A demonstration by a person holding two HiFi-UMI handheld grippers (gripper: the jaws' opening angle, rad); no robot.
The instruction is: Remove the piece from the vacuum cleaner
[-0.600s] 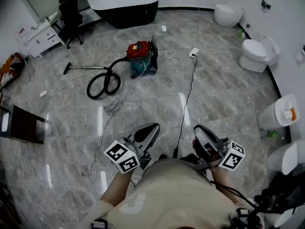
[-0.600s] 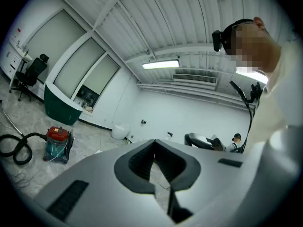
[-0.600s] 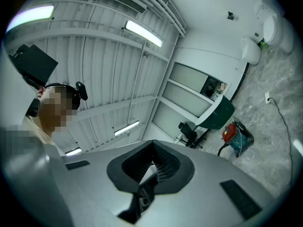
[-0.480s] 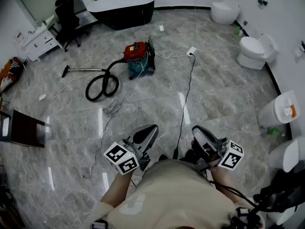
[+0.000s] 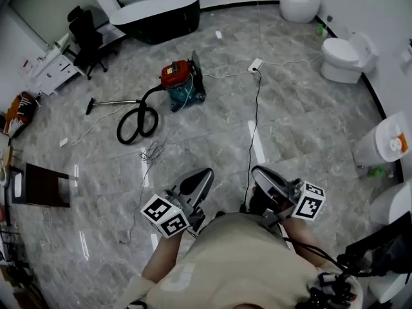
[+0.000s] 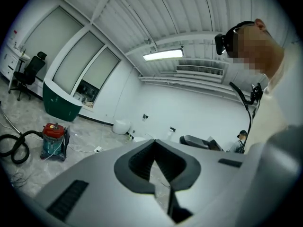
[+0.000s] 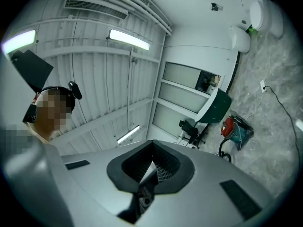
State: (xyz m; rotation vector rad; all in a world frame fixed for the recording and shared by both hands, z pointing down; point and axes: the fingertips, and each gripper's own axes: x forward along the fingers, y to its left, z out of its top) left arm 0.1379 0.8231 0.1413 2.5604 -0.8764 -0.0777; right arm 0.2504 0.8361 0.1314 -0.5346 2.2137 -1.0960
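Observation:
The vacuum cleaner [image 5: 181, 82], red lid on a teal body, stands on the marble floor well ahead of me. Its black hose [image 5: 138, 121] coils to the left and ends in a thin wand [image 5: 106, 101]. The left gripper view shows the vacuum cleaner [image 6: 54, 138] small and far off, and so does the right gripper view [image 7: 235, 129]. My left gripper [image 5: 203, 174] and right gripper [image 5: 259, 172] are held close to my body, far from the vacuum. In both gripper views the jaws meet at the tip, left [image 6: 154, 142] and right [image 7: 152, 144], with nothing between them.
A black cable [image 5: 254, 118] runs from a white power strip [image 5: 255, 64] toward my feet. A black bathtub [image 5: 154, 15] stands behind the vacuum and toilets [image 5: 344, 56] line the right wall. An office chair [image 5: 84, 31], white cabinet [image 5: 46, 62] and dark stool [image 5: 42, 185] are at left.
The head view has swung a little, so the room sits differently in frame. Both grippers stay shut near my body; the right one has edged slightly inward.

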